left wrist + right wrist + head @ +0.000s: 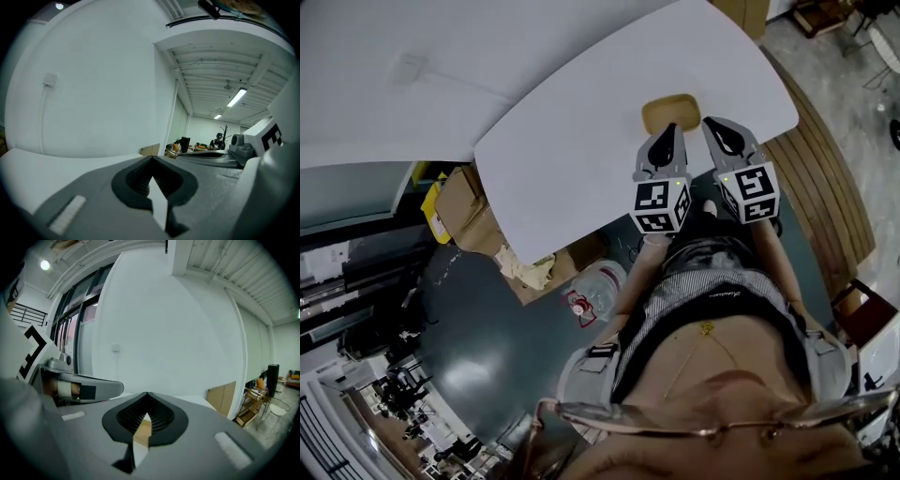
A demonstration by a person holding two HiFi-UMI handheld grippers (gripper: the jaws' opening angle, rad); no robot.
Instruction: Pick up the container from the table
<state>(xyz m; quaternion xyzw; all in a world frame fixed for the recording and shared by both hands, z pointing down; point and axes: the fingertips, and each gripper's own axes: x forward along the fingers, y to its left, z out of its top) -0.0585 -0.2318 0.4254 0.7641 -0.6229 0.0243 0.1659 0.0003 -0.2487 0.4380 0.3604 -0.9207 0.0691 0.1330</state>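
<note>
A shallow tan container point(672, 112) sits on the white table point(581, 131) near its front edge. In the head view my left gripper point(669, 129) points at the container's near rim, jaws together and empty. My right gripper point(711, 123) hangs just right of the container, also shut with nothing held. The left gripper view shows its closed jaws point(151, 160) over bare white tabletop. In the right gripper view, a sliver of the tan container point(142, 431) shows through the gap behind its closed tips point(146, 394).
The table's curved front edge point(572, 239) runs just below the grippers. Cardboard boxes point(464, 202) and a clear plastic jug point(598, 286) sit on the floor beneath it. Wooden slats point(825, 178) lie to the right.
</note>
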